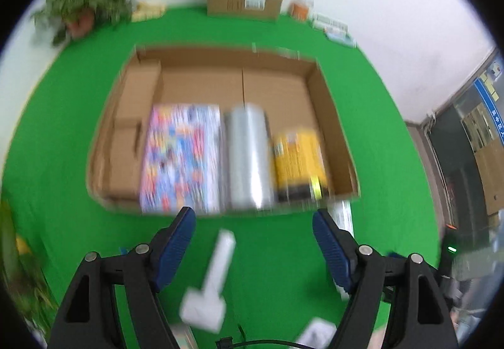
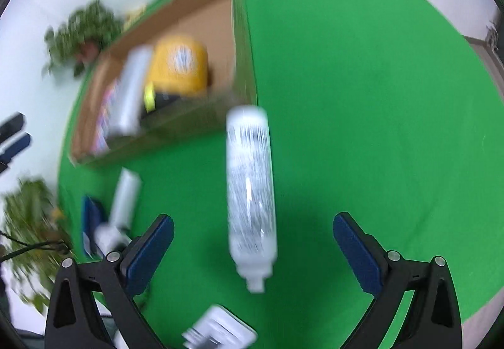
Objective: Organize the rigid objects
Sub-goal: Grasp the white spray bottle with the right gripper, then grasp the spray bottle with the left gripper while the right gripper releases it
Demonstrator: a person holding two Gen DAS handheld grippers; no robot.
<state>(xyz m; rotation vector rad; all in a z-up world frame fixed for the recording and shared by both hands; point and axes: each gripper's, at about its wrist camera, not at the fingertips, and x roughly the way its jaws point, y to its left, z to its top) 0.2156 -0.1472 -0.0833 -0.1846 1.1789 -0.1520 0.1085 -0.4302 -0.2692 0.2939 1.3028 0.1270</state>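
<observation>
A: What is in the brown cardboard box (image 1: 330,115)?
B: A colourful flat box (image 1: 181,159), a shiny silver roll (image 1: 249,156), and a yellow pack (image 1: 299,156).
A: And the hands?
B: The left gripper (image 1: 253,223) and the right gripper (image 2: 253,227) both hang wide open. A long white bottle (image 2: 250,188) lies on the green cloth (image 2: 362,96) between the right one's fingers, untouched

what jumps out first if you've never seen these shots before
The bright green tabletop fills both views, with an open cardboard box in its middle holding a colourful printed box, a silver cylinder and a yellow package side by side. In the right wrist view, a white bottle lies on the green just outside the box, ahead of the open right gripper. The left gripper is open above a white T-shaped tool.
</observation>
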